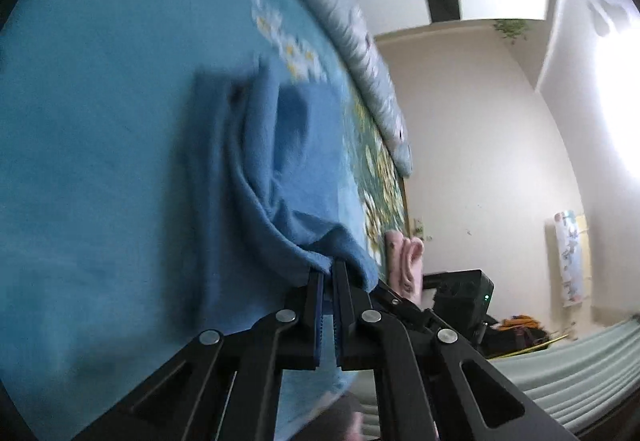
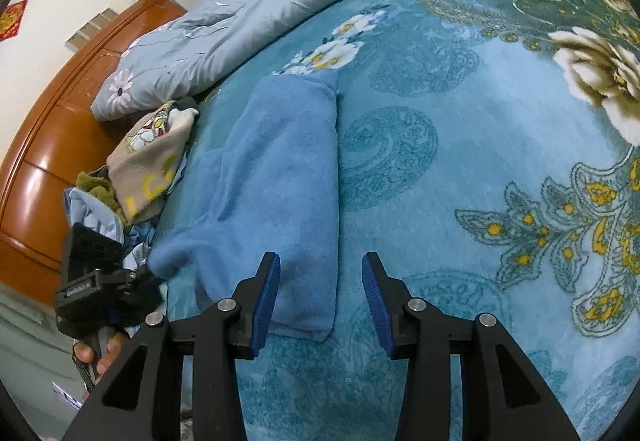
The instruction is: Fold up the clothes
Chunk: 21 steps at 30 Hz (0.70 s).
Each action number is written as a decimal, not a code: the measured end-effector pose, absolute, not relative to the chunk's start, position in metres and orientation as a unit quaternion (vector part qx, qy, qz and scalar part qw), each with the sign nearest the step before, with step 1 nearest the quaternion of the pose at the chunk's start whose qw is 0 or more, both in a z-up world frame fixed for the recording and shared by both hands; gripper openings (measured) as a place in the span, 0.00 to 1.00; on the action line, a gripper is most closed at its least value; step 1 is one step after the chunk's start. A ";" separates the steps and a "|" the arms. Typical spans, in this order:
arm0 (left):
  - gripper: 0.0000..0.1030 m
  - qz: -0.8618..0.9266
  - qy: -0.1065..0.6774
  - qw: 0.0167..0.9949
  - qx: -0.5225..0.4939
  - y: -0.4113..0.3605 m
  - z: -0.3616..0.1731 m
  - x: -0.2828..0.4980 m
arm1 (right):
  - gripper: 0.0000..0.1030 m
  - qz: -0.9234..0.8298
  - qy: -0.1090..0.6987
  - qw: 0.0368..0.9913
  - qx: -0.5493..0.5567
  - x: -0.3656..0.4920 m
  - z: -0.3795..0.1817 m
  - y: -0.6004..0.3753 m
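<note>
1. Soft blue fleece garment (image 2: 280, 177) lies part-folded on the floral blue bedspread (image 2: 460, 161).
2. Left gripper (image 1: 328, 273): jaws pinching its near-left corner.
3. Right gripper (image 2: 320, 281): jaws apart, empty.
4. Advice: carry corner across evenly, keeping edges aligned.

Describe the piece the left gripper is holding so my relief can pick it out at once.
Start at the big floral teal blanket covering the bed. On its left part, right of the clothes pile by the wooden headboard, lies a plain light-blue fleecy cloth, folded long. It alone is patternless, and the left gripper pinches its near-left corner; the right gripper hovers open over its near end.
</note>
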<state>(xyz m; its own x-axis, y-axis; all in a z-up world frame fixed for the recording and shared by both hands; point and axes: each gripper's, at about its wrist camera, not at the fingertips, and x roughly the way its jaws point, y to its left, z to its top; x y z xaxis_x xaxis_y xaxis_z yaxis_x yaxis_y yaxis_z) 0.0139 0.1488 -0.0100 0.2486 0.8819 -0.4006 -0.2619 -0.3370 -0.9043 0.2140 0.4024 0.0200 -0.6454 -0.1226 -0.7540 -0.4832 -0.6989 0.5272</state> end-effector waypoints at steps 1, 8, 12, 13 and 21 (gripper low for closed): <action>0.04 0.569 -0.254 0.507 -0.596 0.140 -0.011 0.010 | 0.42 0.828 0.369 0.106 -0.409 0.214 0.019 0.401; 0.04 0.578 -0.258 0.452 -0.628 0.124 -0.049 0.004 | 0.43 0.823 0.367 0.088 -0.424 0.206 0.003 0.392; 0.16 0.598 -0.240 0.464 -0.608 0.116 -0.026 0.000 | 0.43 0.816 0.373 0.086 -0.432 0.206 -0.006 0.396; 0.34 0.606 -0.237 0.466 -0.599 0.111 -0.018 -0.001 | 0.42 0.814 0.379 0.086 -0.431 0.207 -0.009 0.398; 0.62 0.634 -0.157 0.521 -0.550 0.133 0.021 0.012 | 0.44 0.808 0.395 0.073 -0.431 0.202 -0.021 0.397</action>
<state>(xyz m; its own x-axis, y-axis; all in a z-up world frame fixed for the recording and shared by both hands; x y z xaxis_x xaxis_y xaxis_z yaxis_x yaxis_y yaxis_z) 0.0117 0.1327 0.0209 0.1473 0.8331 -0.5331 -0.4876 -0.4078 -0.7720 0.2017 0.3973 -0.0206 -0.6176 -0.2231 -0.7542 -0.4581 -0.6774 0.5756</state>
